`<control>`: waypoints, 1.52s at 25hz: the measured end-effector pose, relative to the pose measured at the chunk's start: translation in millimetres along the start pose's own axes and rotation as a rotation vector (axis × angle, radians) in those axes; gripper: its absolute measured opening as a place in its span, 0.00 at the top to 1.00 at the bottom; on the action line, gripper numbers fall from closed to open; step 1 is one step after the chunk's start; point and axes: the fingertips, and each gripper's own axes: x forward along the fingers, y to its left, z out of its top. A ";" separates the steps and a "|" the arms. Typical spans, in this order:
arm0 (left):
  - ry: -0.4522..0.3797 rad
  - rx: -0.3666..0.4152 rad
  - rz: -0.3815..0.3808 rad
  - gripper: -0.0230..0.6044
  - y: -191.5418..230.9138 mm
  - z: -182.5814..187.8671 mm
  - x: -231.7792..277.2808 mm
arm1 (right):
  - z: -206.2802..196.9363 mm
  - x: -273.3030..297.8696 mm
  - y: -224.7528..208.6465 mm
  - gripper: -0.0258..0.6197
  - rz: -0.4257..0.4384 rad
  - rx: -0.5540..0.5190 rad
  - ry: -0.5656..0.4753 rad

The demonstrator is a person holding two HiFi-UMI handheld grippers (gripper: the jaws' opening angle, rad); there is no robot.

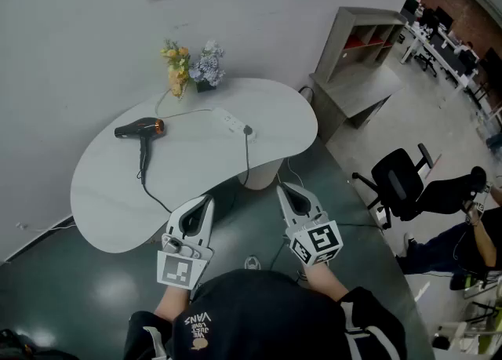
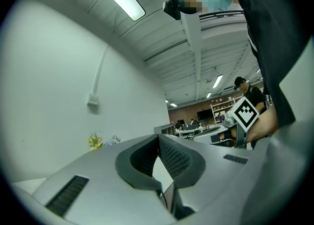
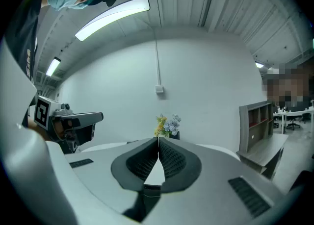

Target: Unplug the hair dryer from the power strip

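Hair dryer (image 1: 140, 129), seemingly plugged in, lies well beyond left tool (image 1: 206, 201).

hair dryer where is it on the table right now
In the head view the hair dryer lies on the left part of the white table, left of the power strip and just below the flowers.
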 end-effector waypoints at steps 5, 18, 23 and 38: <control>0.001 -0.004 0.010 0.93 1.7 -11.7 20.0 | -8.6 13.2 -16.3 0.89 0.013 0.022 0.012; 0.033 -0.017 0.076 0.93 1.2 -47.3 61.1 | -31.9 31.5 -62.9 0.89 0.035 0.044 0.040; 0.071 -0.018 0.073 0.93 2.5 -61.1 77.6 | -40.4 40.3 -71.0 0.89 0.054 0.062 0.061; 0.188 -0.001 -0.058 0.82 53.7 -106.0 151.2 | -58.9 108.0 -104.7 0.77 -0.020 0.127 0.128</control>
